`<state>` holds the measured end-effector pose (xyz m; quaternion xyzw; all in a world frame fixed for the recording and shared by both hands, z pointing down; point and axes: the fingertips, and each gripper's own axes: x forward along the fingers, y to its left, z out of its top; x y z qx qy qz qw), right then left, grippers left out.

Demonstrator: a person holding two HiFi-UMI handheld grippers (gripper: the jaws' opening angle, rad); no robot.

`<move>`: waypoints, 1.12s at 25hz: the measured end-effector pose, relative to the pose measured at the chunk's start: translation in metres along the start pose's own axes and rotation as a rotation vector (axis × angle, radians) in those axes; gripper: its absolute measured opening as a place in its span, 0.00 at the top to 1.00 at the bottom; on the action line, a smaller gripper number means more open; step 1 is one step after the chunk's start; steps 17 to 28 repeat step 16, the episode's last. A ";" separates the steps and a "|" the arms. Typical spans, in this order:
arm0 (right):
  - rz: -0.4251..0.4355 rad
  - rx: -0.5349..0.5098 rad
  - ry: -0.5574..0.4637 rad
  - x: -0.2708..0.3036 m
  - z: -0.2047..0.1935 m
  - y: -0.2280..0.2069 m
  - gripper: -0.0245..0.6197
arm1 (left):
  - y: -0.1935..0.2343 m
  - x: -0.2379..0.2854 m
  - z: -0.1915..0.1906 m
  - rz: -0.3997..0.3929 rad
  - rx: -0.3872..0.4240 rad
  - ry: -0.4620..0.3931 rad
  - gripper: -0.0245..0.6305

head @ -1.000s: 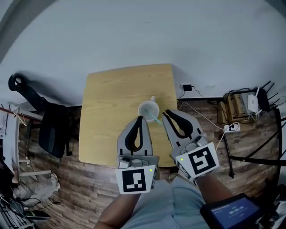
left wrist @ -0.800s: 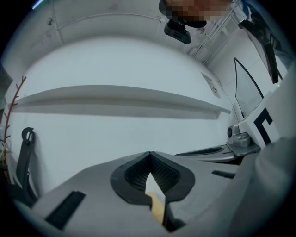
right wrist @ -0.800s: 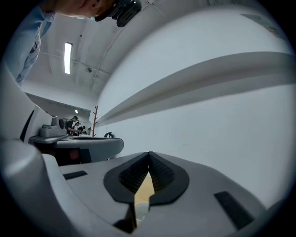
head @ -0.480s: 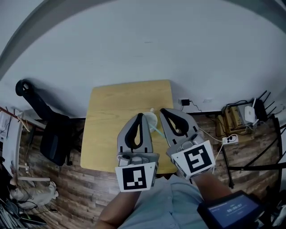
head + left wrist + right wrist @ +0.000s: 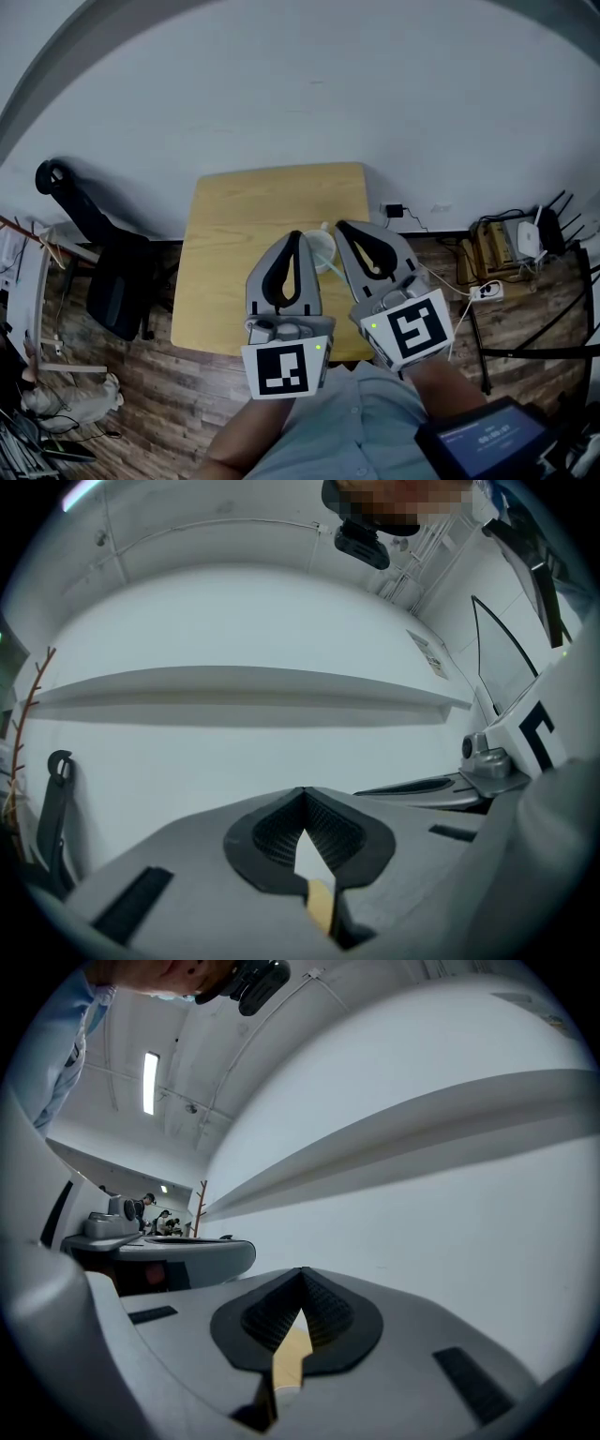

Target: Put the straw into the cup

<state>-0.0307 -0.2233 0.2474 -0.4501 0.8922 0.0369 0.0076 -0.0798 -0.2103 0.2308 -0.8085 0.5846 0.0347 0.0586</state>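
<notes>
On the wooden table [image 5: 244,225] stands a pale translucent cup [image 5: 319,246], mostly hidden between my two grippers in the head view. A short piece of a thin greenish straw [image 5: 330,270] shows leaning out of it toward the right gripper. My left gripper [image 5: 296,236] is shut and holds nothing, raised just left of the cup. The right gripper [image 5: 339,228] is also shut and holds nothing, raised just right of the cup. In both gripper views the jaws [image 5: 302,791] [image 5: 302,1271] meet at the tip and face a white wall. Neither view shows the cup.
A black chair [image 5: 117,281] stands left of the table. Right of the table, cables, a power strip [image 5: 487,291] and a router [image 5: 525,239] lie on the wooden floor. A white wall [image 5: 300,84] rises behind the table. A dark device with a blue screen [image 5: 487,441] sits at lower right.
Both grippers have risen and closed in around the cup, so they now cover most of it and the straw. The head view has shifted and the table looks farther off.
</notes>
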 end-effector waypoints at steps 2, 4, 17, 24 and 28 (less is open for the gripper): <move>0.003 0.002 -0.001 0.001 0.000 0.001 0.96 | 0.001 0.000 0.001 0.002 0.001 0.000 0.97; 0.006 0.002 -0.003 0.002 0.001 0.002 0.96 | 0.002 0.000 0.001 0.003 0.002 0.000 0.97; 0.007 0.003 -0.002 0.005 0.002 0.004 0.96 | 0.006 0.000 0.001 0.006 0.002 0.005 0.97; 0.007 0.003 -0.002 0.005 0.002 0.004 0.96 | 0.006 0.000 0.001 0.006 0.002 0.005 0.97; 0.007 0.003 -0.002 0.005 0.002 0.004 0.96 | 0.006 0.000 0.001 0.006 0.002 0.005 0.97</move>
